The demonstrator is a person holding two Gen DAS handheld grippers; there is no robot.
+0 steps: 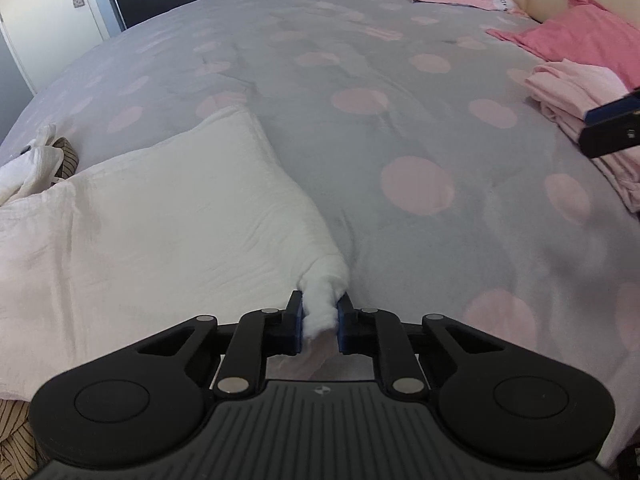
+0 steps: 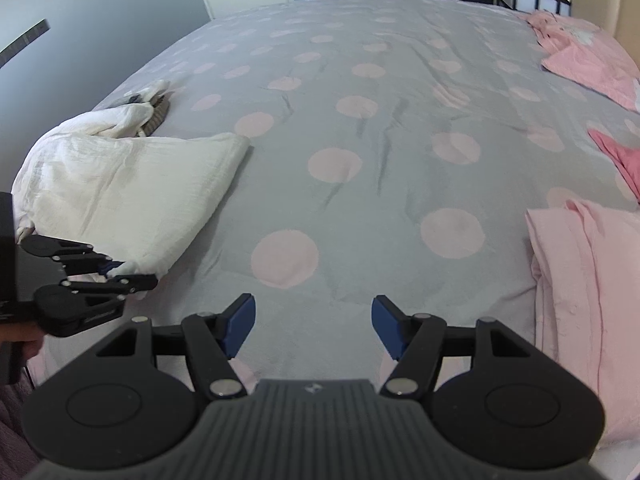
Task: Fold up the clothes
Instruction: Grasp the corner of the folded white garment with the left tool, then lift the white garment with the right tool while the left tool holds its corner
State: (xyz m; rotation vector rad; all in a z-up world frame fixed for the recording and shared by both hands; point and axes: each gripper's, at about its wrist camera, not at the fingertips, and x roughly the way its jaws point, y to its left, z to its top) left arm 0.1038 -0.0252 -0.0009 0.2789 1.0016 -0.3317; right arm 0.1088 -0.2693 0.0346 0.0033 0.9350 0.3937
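Right tool [image 2: 313,322] hangs open above the spotted duvet [image 2: 360,152], nothing between.

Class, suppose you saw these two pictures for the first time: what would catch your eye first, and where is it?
The left tool pinches a corner of the white garment at the near left of the grey spotted bedcover. The right tool hangs open over bare cover, with folded pink clothes at its right.

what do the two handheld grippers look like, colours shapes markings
Both match. The left gripper and right gripper have matte black linkage arms with silver pivot pins, blue fingertip pads, two round black discs, and a ribbed grey body bearing a small round emblem. No cables or sleeves show.
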